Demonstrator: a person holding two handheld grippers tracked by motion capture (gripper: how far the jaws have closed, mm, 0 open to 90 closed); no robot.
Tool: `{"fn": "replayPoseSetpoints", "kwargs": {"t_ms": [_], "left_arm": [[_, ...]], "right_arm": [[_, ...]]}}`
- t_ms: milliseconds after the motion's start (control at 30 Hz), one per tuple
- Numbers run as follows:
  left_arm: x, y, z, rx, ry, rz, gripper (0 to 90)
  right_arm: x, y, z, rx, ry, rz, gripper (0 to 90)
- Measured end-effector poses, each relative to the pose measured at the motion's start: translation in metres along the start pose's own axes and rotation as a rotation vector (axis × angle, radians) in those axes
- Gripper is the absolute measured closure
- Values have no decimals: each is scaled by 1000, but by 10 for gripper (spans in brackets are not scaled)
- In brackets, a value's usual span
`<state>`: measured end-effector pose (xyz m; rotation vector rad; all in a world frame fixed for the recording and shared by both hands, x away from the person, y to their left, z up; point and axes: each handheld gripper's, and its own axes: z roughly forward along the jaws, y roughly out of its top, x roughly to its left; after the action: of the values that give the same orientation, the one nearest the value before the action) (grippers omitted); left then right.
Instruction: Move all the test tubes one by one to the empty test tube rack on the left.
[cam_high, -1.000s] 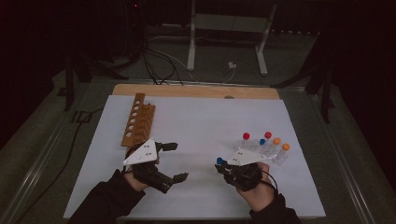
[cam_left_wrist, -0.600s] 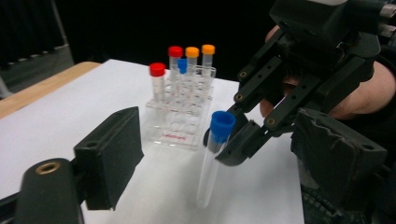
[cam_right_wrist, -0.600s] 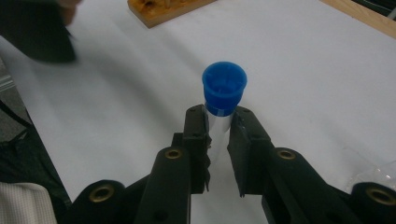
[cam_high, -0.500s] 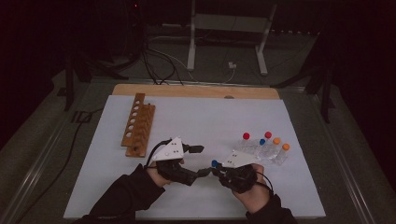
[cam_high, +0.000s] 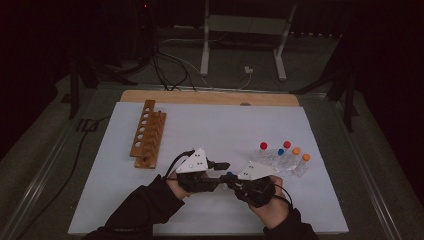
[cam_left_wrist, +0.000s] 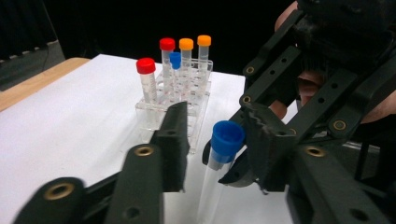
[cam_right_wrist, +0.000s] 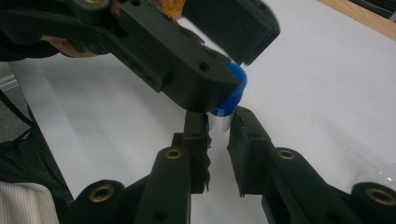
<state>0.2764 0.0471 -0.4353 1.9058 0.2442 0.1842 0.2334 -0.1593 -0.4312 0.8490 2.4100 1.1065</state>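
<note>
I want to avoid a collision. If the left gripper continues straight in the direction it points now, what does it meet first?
Most likely the blue-capped tube, already between the jaws of the left gripper, which have just been closing. The right gripper holds that tube. Behind it stands the clear rack of capped tubes; the depth is uncertain.

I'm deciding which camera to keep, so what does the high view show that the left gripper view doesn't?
High view: the wooden rack at the left of the table, and both sleeves. Left gripper view: close up, the blue-capped tube between the left gripper's jaws, which have just been closing, one pad apart from it. Both: the right gripper holding that tube, and five capped tubes in the clear stand.
</note>
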Motion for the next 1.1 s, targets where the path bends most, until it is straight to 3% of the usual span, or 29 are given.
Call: {"fn": "replayPoseSetpoints", "kwargs": {"t_ms": [300, 600, 767, 1033, 1067, 1100], "left_arm": [[-2, 1, 4, 31, -19, 18, 751], [-1, 3, 3, 37, 7, 52, 776], [4, 5, -4, 30, 32, 42, 777], [20, 13, -28, 5, 101, 24, 778], [22, 15, -31, -1, 113, 23, 778], [25, 16, -35, -4, 125, 24, 778]], "right_arm": [[-2, 0, -1, -2, -2, 0, 769], [-3, -1, 1, -11, 4, 10, 756], [-7, -5, -5, -58, -16, 33, 585], [-14, -11, -16, -146, -5, 71, 406], [-13, -11, -18, -163, -14, 83, 286], [-13, -11, -18, -163, -14, 83, 286]]}}
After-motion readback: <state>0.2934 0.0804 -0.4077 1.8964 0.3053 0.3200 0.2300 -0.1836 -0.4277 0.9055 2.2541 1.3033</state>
